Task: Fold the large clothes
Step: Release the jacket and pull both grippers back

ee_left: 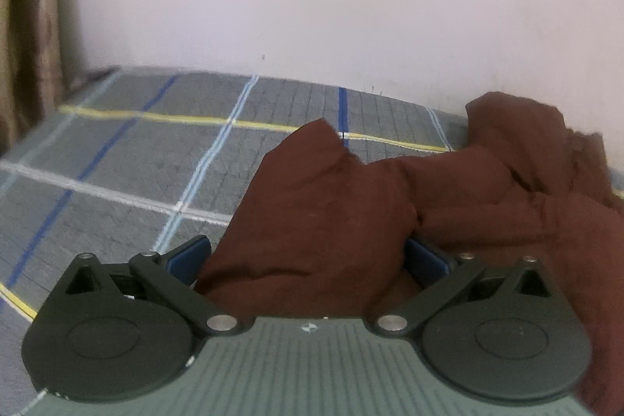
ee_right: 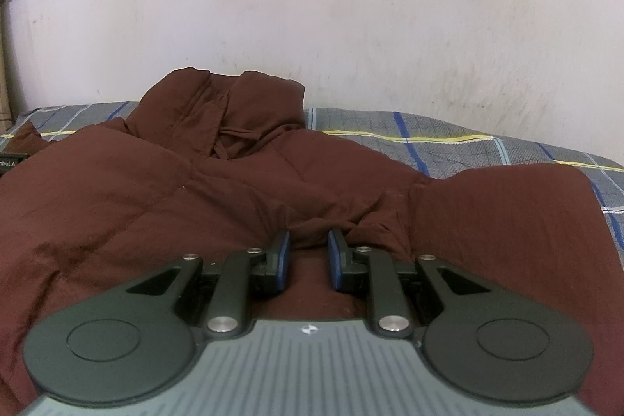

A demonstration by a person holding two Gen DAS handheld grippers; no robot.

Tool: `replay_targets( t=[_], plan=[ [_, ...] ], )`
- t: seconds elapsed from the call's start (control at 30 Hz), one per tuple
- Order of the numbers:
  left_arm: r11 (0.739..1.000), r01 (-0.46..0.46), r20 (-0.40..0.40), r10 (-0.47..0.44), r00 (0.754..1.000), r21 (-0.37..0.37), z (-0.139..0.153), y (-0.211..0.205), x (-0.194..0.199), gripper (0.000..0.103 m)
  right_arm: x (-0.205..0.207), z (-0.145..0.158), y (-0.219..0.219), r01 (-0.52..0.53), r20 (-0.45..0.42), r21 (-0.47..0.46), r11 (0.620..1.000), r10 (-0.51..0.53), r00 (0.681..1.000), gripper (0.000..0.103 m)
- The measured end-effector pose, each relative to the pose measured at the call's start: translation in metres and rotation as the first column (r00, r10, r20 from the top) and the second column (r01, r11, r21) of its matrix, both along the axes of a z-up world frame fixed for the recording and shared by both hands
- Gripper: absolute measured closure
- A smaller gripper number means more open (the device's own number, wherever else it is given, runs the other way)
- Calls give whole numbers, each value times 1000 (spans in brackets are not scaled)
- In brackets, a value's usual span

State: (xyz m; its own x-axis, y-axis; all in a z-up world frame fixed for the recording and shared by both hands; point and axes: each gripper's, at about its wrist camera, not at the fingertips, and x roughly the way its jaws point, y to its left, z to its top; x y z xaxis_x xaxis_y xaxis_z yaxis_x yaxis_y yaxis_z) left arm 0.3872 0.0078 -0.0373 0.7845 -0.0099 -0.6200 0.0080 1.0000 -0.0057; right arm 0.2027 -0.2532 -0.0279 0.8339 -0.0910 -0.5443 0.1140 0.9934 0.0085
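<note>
Now my left gripper (ee_left: 308, 252) stands wide, a thick bunch of the jacket (ee_left: 312, 213) between its fingers. My right gripper (ee_right: 309, 250) is nearly closed, pinching a fold of jacket (ee_right: 156, 197).

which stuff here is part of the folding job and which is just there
Part of the job:
- maroon jacket, spread rumpled on the bed, hood toward the wall
- left gripper, fingers wide with a fold of jacket between them
- right gripper, fingers narrow, over the jacket

Just there:
- grey plaid bedspread
- pale wall
- brown curtain
</note>
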Motion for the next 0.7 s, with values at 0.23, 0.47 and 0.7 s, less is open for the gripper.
replay_targets(
  t=[0.23, 0.47, 0.7],
  plan=[
    [993, 98, 75, -103, 992, 61, 42, -9, -54, 3, 0, 5, 18, -2, -37, -152, 988, -4, 999, 82],
    [974, 226, 132, -227, 965, 23, 86, 34, -151, 0, -80, 60, 1, -27, 128, 26, 999, 23, 991, 0],
    [960, 281, 173, -279, 945, 16, 81, 103, -262, 0, -254, 71, -24, -114, 231, 182, 977, 70, 970, 0]
  ],
)
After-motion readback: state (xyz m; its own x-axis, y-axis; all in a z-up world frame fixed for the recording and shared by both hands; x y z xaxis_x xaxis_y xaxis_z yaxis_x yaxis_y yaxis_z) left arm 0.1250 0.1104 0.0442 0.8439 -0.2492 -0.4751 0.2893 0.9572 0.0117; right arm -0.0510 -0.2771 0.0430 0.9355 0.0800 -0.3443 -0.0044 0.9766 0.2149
